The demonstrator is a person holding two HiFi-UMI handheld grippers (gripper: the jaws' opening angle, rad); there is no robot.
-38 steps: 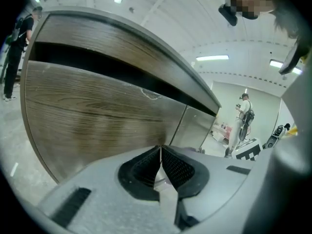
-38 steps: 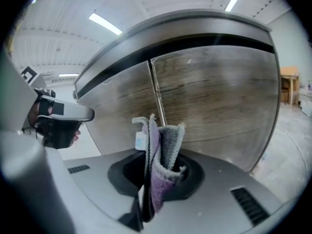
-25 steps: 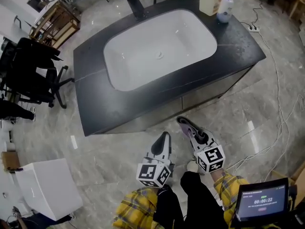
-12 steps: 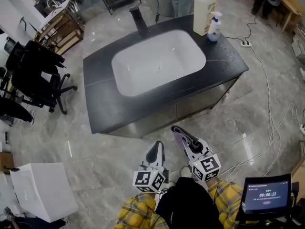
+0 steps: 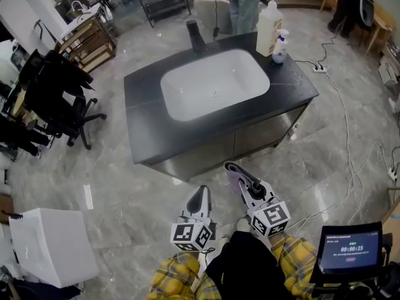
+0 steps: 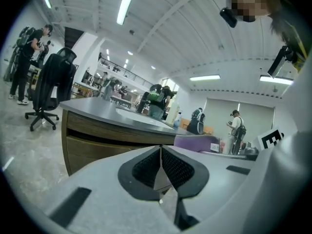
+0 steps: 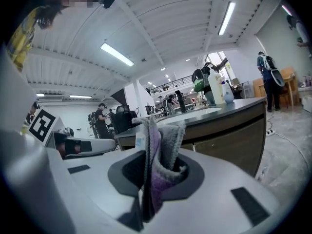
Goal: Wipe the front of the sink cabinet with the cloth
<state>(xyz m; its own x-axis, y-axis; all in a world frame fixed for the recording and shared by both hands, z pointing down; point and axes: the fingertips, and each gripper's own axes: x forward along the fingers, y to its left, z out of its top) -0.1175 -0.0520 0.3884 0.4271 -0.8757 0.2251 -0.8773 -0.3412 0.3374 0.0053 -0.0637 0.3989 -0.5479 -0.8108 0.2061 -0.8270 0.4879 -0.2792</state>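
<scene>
Cloth (image 7: 157, 152): one piece, purple and grey, pinched between the jaws of the right tool (image 7: 158, 173) and rising past their tips. We count two tools. The left tool (image 6: 161, 165) is just beside the right one, on its left, with its pads pressed together and nothing between them. Both tools are held low and point at the one sink cabinet (image 5: 262, 133), which stands ahead of the tips and apart from them. The cloth is not touching the cabinet front, which we see as two panels split by one vertical seam. On the dark bench (image 5: 144, 136) above lie one white basin (image 5: 212, 83) and one faucet (image 5: 196, 37). Two bottles stand at the corner far beyond the right tool: one large jug (image 5: 269, 22) and one small sprayer (image 5: 279, 47).
</scene>
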